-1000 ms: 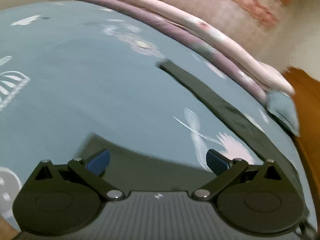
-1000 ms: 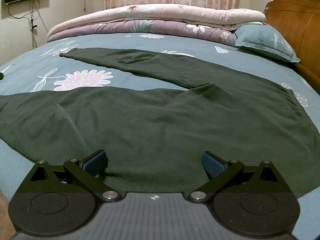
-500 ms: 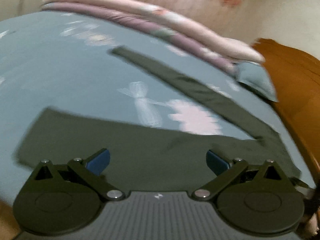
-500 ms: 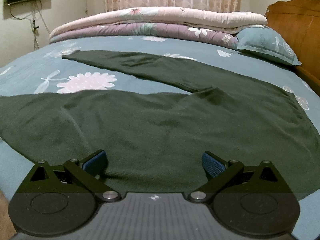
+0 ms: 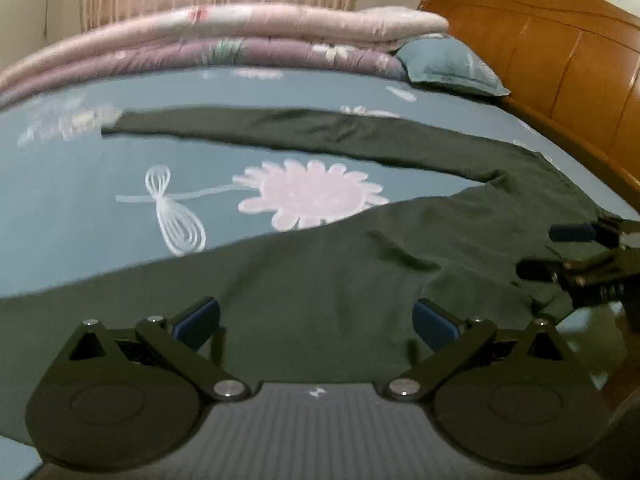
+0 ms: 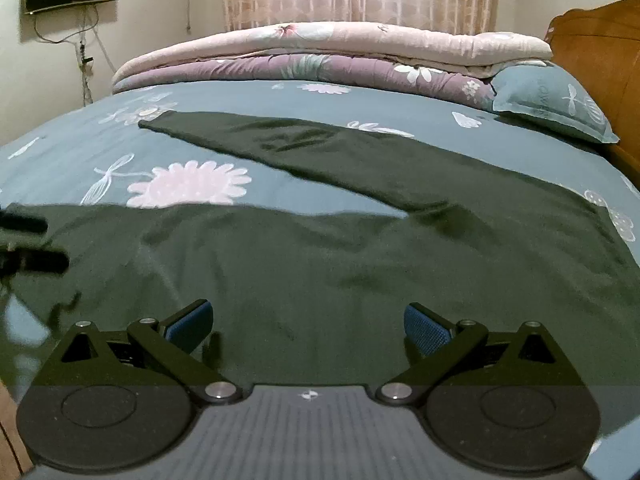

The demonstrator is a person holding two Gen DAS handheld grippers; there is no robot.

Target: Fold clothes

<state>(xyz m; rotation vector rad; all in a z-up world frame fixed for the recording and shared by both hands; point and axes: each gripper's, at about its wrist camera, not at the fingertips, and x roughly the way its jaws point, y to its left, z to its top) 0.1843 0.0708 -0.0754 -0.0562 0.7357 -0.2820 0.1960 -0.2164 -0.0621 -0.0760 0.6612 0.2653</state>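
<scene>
Two folded quilts point(image 6: 320, 56) atop flowered blue bedsheet point(image 6: 240, 100), wooden headboard point(image 5: 560, 80) alongside.

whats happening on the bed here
A person holds a two-finger gripper in each hand over dark green trousers spread flat on a floral blue bedsheet. The left gripper and right gripper are both open, poised above the near edge of the cloth, gripping nothing. No fold has been made yet.
</scene>
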